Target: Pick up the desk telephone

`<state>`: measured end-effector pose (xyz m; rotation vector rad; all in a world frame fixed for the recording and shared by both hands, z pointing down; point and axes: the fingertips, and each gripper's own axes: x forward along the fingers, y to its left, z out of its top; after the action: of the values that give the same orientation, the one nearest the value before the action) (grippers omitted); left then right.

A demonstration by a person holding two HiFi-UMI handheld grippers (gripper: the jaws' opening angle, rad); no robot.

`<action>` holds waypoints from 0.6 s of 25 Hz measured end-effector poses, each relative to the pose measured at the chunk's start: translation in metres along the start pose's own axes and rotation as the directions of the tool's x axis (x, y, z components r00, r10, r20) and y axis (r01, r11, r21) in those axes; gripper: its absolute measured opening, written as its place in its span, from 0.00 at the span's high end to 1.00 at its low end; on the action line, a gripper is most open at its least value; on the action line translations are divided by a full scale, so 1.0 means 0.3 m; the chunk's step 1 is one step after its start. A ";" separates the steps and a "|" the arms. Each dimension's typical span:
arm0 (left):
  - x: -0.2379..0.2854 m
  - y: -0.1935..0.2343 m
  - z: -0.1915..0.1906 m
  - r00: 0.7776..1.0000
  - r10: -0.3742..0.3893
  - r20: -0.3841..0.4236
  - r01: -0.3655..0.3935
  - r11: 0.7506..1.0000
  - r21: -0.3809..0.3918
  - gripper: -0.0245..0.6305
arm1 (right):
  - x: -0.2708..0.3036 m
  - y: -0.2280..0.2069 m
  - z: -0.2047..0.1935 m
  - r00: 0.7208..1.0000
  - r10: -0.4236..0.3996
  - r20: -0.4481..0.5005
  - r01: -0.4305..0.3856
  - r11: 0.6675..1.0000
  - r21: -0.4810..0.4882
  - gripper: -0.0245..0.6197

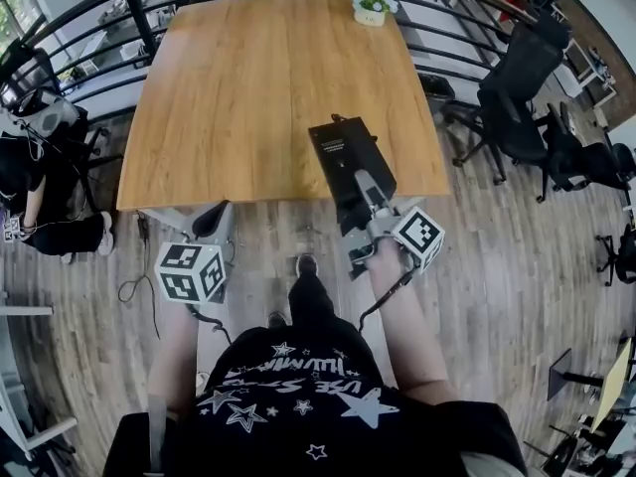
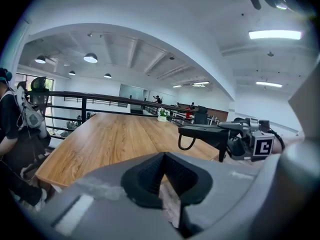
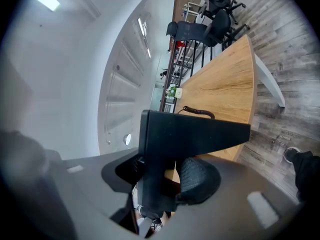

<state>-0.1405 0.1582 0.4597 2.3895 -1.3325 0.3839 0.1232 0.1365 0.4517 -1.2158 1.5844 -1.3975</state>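
Ceiling lamps give bright, even white light, with a soft sheen on the tabletop and weak shadows. Fisheye distortion bows the edges into dark corners. The left claw, close to its lens, is blurred.

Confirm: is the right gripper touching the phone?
Touching. In the right gripper view, the right gripper is clamped on the phone, pads pressing both sides.
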 end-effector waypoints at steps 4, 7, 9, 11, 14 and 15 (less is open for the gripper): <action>-0.051 -0.026 -0.047 1.000 -0.014 -0.004 0.014 1.000 0.011 0.96 | -0.074 -0.017 -0.046 1.000 -0.011 0.011 0.011 1.000 0.009 0.67; -0.087 -0.033 -0.072 1.000 -0.021 -0.010 0.021 1.000 0.016 0.96 | -0.119 -0.025 -0.084 1.000 -0.023 0.014 0.023 1.000 0.010 0.67; -0.104 -0.042 -0.080 1.000 -0.027 -0.013 0.028 0.999 0.019 0.96 | -0.145 -0.028 -0.102 0.999 -0.029 0.016 0.029 0.999 0.013 0.67; -0.115 -0.054 -0.080 0.999 -0.036 -0.012 0.037 0.999 0.023 0.96 | -0.166 -0.026 -0.111 0.999 -0.026 0.019 0.026 1.000 0.011 0.67; -0.135 -0.062 -0.058 0.999 -0.047 -0.016 0.047 0.999 0.027 0.96 | -0.187 -0.004 -0.122 0.999 -0.026 0.025 0.025 1.000 0.018 0.67; -0.141 -0.062 -0.049 0.999 -0.049 -0.018 0.049 0.998 0.028 0.96 | -0.192 0.004 -0.127 0.999 -0.028 0.025 0.027 0.999 0.021 0.67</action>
<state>-0.1472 0.2056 0.4517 2.4314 -1.2664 0.4107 0.1064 0.2035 0.4525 -1.2428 1.5378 -1.4069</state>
